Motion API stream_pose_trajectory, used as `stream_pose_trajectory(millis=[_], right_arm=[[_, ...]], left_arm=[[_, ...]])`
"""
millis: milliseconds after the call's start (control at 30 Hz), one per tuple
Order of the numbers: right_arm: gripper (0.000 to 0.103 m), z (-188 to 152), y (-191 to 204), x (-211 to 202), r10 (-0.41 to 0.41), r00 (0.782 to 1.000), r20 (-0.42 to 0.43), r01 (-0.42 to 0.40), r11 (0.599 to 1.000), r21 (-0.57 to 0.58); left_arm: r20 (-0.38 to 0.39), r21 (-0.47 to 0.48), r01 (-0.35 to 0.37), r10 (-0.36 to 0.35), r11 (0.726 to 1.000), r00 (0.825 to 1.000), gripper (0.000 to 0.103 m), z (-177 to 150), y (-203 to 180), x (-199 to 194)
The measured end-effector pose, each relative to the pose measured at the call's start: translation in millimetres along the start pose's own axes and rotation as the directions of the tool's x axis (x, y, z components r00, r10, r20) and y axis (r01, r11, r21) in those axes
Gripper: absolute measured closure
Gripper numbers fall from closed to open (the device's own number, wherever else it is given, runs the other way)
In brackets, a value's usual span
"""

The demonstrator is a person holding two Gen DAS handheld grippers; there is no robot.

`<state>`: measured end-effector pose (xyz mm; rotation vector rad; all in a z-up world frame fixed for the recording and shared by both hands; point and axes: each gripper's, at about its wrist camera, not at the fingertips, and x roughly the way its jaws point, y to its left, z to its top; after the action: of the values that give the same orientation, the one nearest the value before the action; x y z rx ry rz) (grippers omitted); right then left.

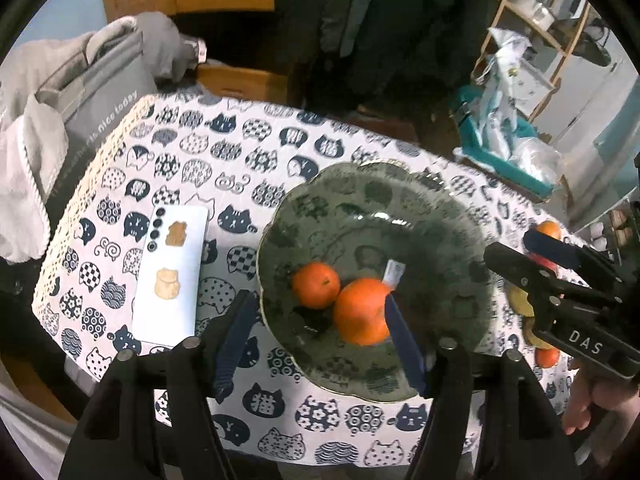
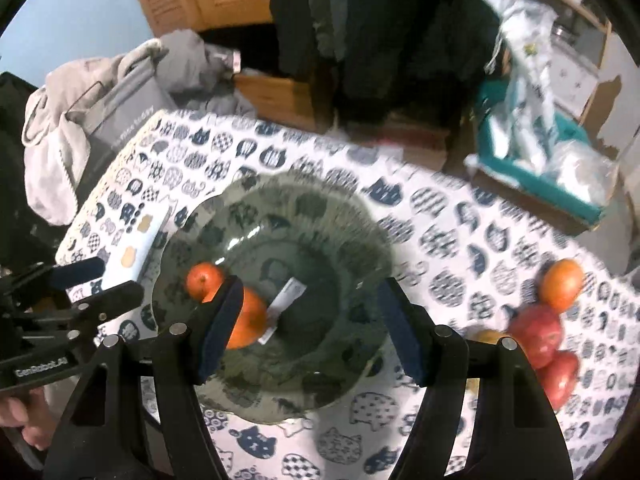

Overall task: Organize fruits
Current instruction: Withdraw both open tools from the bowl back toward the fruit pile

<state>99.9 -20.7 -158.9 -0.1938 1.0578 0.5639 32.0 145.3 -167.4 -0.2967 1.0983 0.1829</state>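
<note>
Oranges first: two of them sit inside the dark glass plate (image 1: 452, 216), the small orange (image 1: 316, 285) touching the big orange (image 1: 362, 312), both toward the plate's left side. A little white label (image 1: 394, 273) lies in the plate right beside the big one. The plate sits on a cat-print tablecloth (image 1: 256, 152), with a white phone (image 1: 170, 276) face down just left of it.

Off to the plate's right, out on the cloth, there's a loose orange (image 2: 562, 284) touching a red apple (image 2: 538, 334), with a second red apple (image 2: 562, 372) right next to that one. Something yellowish sits by them but it's too blurry to name.

Left gripper (image 1: 318, 344) hangs over the plate's near edge, tongs apart with nothing between them. Right gripper (image 2: 310, 334) is also above the plate, tongs spread wide and empty.
</note>
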Motion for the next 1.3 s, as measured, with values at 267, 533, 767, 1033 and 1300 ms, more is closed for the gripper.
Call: stream_pose_trajectory(millis=[267, 533, 767, 1033, 1300], right_arm=[[0.032, -3.3, -8.2, -44.8, -0.054, 0.994, 0.094, 0.056, 0.998, -0.011], [0.032, -10.1, -23.7, -100.4, -0.075, 0.978, 0.193, 0.072, 0.997, 0.021], [0.032, -19.1, -43.3, -136.8, -0.085, 0.964, 0.251, 0.073, 0.996, 0.059], [0.025, -32.5, -63.3, -173.7, -0.141, 0.938, 0.318, 0.122, 0.989, 0.081], [0.022, -47.9, -90.6, -207.4, -0.207, 0.908, 0.365, 0.176, 0.977, 0.118]], left_arm=[[0.077, 0.01, 0.045, -0.045, 0.999, 0.996, 0.025, 4.7, -16.2, -35.7], [0.146, 0.037, 0.048, -0.053, 0.998, 0.988, 0.022, 6.0, -32.7, -64.5], [0.218, 0.073, 0.034, -0.049, 0.997, 0.975, 0.015, 3.7, -50.8, -93.1], [0.293, 0.117, 0.037, -0.07, 0.992, 0.953, 0.012, 3.3, -74.8, -123.1], [0.304, 0.145, 0.055, -0.098, 0.988, 0.948, 0.012, 4.2, -96.9, -131.2]])
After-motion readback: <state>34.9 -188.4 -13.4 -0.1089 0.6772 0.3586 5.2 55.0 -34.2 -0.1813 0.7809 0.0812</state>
